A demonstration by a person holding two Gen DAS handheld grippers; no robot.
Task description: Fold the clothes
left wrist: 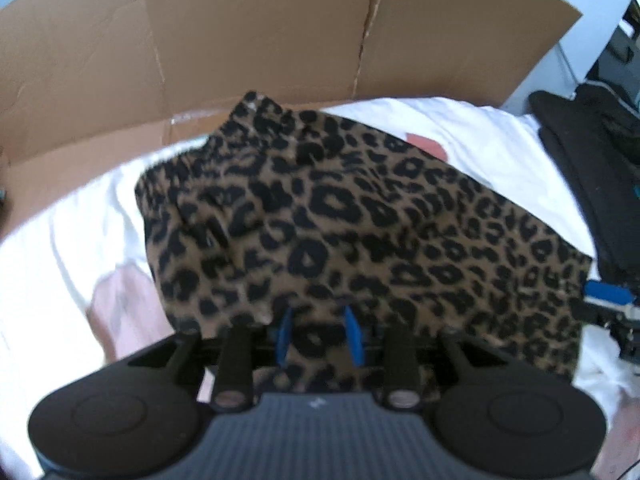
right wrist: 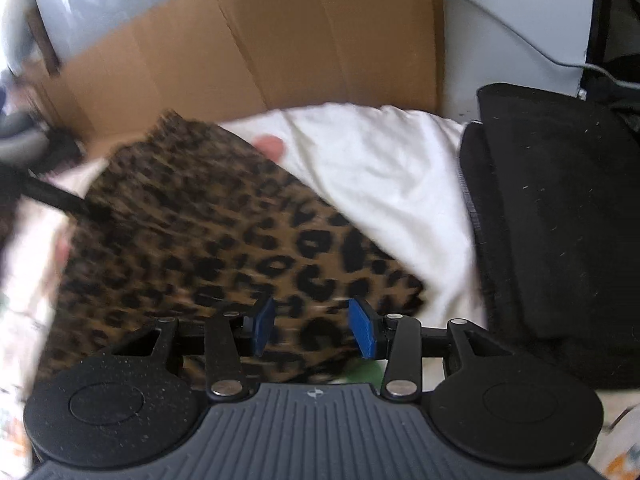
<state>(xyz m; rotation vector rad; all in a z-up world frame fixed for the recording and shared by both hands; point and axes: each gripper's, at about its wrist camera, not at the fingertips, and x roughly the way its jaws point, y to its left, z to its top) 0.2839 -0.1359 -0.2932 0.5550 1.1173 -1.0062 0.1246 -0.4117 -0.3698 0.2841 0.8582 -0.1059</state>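
Both tongs, left [left wrist: 320,334] and right [right wrist: 316,326], gape over the leopard-print garment [left wrist: 340,232], lying crosswise.

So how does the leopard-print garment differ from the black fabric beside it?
The leopard-print garment is tan with black spots; the black fabric is plain black. The garment lies on the white sheet under both tongs; the black fabric sits off to the right edge. Both lie roughly flat.

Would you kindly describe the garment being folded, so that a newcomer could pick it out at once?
Start at the tall brown cardboard wall behind the bed. In front of it lies a white sheet, with a dark black cloth pile along one side. The garment is the leopard-print cloth spread on that sheet, the only patterned piece, tan with black spots.
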